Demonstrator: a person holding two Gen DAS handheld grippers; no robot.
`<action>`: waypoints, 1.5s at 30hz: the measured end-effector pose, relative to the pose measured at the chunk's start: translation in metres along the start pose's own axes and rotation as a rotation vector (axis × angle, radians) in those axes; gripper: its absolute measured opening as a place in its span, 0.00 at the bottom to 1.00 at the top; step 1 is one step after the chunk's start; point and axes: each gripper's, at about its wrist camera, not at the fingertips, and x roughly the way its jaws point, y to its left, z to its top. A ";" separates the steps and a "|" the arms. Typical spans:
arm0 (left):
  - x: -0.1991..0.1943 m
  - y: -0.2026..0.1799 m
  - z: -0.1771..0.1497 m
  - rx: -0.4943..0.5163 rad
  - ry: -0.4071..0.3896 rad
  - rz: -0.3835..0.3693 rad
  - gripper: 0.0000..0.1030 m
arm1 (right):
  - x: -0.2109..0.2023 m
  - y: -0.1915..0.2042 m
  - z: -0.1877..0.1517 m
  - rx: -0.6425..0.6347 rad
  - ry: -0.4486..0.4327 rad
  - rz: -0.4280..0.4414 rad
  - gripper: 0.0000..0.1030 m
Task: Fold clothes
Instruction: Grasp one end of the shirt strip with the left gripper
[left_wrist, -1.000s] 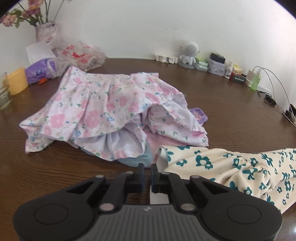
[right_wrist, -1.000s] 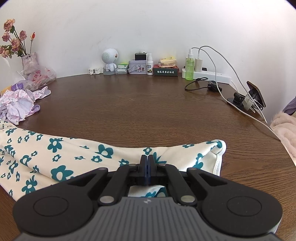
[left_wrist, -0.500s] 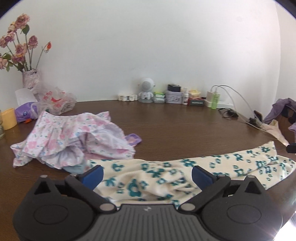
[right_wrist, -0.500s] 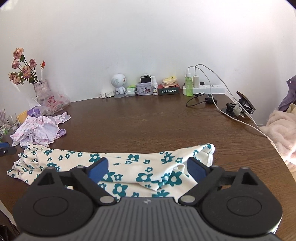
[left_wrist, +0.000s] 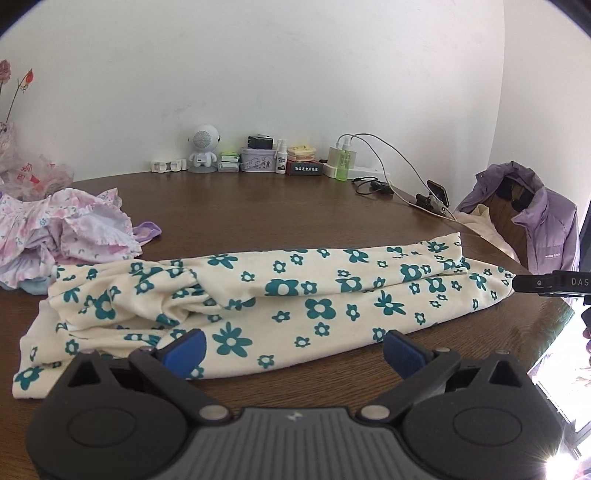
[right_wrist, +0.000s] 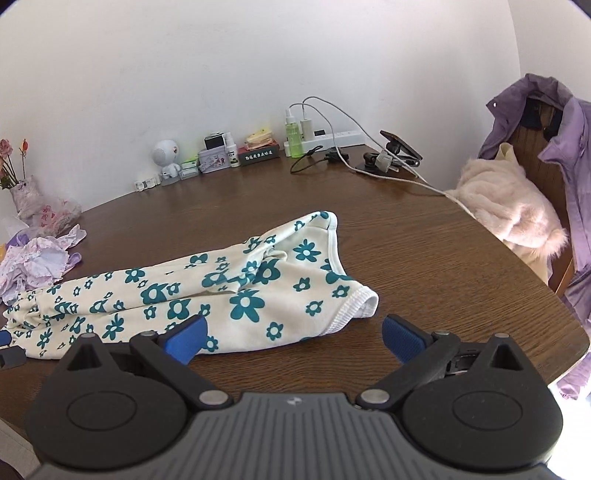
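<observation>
Both released: left gripper (left_wrist: 293, 349) and right gripper (right_wrist: 293, 334) hovering wide over floral garment (left_wrist: 280, 291) lying on table (left_wrist: 258, 206).

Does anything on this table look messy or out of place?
Yes: the cream garment with teal flowers lies bunched and wrinkled at its left end, and a crumpled pink floral garment sits in a heap beside it.

A robot-shaped speaker (left_wrist: 202, 147) stands at the counter's (left_wrist: 295, 206) far edge; right of it, a tin (left_wrist: 258, 159) and green bottle (left_wrist: 343, 163).
</observation>
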 end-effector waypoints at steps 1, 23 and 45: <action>0.000 -0.002 0.001 0.012 0.000 0.009 0.99 | 0.001 -0.003 0.000 0.016 0.005 0.018 1.00; -0.023 0.102 -0.018 -0.522 0.070 0.084 0.99 | 0.035 0.096 0.027 -0.275 -0.038 0.196 0.96; 0.013 0.164 0.001 -0.844 -0.185 0.278 0.90 | 0.153 0.199 0.033 -0.418 0.197 0.373 0.57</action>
